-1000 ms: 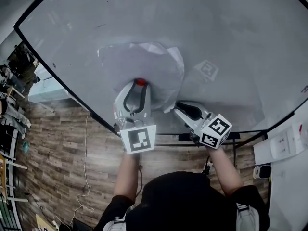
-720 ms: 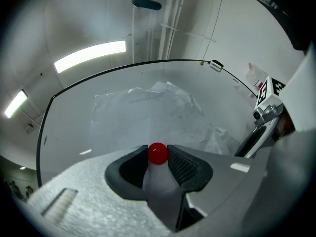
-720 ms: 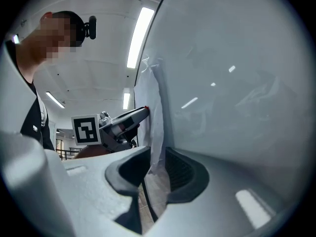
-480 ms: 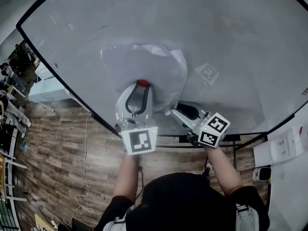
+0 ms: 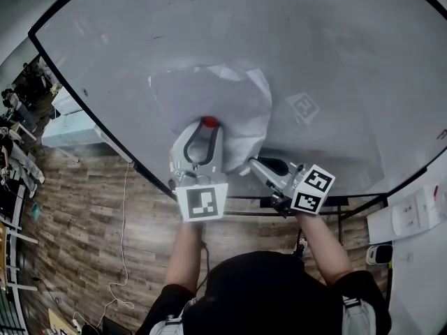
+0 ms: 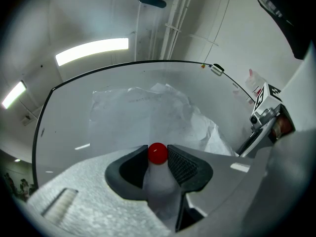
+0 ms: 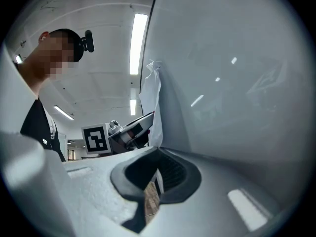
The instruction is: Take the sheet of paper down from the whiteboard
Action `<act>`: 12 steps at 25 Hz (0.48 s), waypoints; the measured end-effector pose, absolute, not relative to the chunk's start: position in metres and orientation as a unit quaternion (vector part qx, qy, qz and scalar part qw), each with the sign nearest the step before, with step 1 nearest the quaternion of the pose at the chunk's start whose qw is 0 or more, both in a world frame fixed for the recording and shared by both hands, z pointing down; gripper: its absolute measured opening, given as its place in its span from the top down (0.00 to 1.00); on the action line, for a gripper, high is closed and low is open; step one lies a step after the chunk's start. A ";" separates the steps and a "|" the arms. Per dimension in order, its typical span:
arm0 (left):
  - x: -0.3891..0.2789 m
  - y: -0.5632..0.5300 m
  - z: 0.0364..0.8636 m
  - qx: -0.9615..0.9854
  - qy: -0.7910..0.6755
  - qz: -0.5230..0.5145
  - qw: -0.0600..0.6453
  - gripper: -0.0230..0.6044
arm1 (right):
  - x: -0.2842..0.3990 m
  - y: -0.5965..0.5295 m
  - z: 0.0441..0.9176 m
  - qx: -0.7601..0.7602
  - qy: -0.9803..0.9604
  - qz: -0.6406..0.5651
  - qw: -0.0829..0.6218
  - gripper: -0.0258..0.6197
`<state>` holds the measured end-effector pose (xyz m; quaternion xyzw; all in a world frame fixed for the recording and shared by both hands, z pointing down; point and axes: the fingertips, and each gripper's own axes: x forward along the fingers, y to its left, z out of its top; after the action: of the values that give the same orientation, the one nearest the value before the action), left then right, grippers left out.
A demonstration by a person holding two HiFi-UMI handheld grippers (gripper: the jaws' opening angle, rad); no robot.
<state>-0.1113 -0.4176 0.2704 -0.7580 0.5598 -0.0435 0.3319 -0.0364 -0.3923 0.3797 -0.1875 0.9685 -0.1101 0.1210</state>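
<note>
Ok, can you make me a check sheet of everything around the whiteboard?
Surface: whiteboard, upright, mostly bare, with a few faint marks.
Job's things: sheet of paper, crumpled, pinned to the board by a red magnet near its lower edge.
Clutter: white boxes on a white surface at the right.
Grippers: left gripper is shut on the magnet; right gripper has just closed, with the paper's lower corner pinched between its jaws.
Cables: white cable lying loose on the floor.
Surroundings: wooden floor; ceiling lights on.
</note>
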 end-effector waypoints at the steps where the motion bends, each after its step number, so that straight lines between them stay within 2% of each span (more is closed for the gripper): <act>1: -0.112 -0.417 0.273 -0.759 0.560 -0.045 0.328 0.75 | -0.036 -0.392 0.381 -0.188 0.969 -0.111 0.119 0.96; 12: -0.134 -0.403 0.304 -0.771 0.571 -0.041 0.280 0.75 | -0.046 -0.387 0.399 -0.191 0.967 -0.133 0.108 0.96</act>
<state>-0.1340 -0.4030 0.3040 -0.7708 0.5709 -0.0411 0.2799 -0.0461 -0.3874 0.3985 -0.1906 0.9667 -0.1326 0.1080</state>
